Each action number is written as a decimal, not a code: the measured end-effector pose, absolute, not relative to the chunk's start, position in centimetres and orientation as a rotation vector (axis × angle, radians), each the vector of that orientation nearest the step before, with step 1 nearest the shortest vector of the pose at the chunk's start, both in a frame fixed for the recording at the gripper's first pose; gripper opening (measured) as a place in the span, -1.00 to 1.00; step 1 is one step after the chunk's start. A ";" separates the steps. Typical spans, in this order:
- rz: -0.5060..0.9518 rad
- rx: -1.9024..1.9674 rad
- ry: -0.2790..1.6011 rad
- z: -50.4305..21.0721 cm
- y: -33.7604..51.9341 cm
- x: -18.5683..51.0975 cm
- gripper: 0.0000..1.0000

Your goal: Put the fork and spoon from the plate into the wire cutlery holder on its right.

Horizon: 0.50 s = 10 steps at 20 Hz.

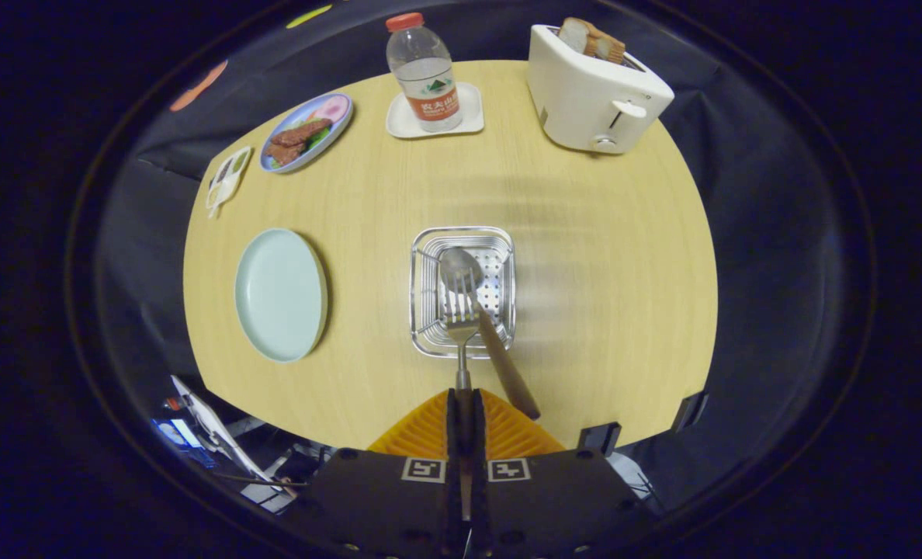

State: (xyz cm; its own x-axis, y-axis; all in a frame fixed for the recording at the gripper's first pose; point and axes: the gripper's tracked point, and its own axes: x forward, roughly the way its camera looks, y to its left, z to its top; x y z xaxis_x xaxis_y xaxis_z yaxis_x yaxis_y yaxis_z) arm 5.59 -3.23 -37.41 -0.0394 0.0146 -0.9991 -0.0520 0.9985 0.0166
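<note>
In the gripper view, the gripper (465, 415) has its two fingers closed together on the handle of the fork (461, 322). The long axis of the fork runs straight ahead of the fingers, with the tines pointing to 12 o'clock above the wire cutlery holder (422, 310). The spoon (480, 322) lies in the holder, with its bowl toward 11 o'clock and its brown handle leaning out toward 5 o'clock. The pale blue plate (280, 295) lies at 9 o'clock from the holder, on the wooden table (601, 310).
</note>
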 end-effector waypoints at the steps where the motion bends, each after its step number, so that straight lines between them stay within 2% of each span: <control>1: 0.055 -0.035 1.607 -37.6 -3.2 5.9 -0.86; 7: 0.057 -0.026 1.576 -36.9 -2.6 7.7 -0.80; 9: 0.057 -0.037 1.531 -36.3 -2.5 8.6 -0.91; 10: 0.061 -0.039 1.503 -35.9 -2.4 9.1 -0.84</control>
State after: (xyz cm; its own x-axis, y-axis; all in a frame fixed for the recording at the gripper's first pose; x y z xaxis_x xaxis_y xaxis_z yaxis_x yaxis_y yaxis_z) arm 9.12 -2.35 -35.91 0.0670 0.0167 -0.9976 -0.0645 0.9978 0.0124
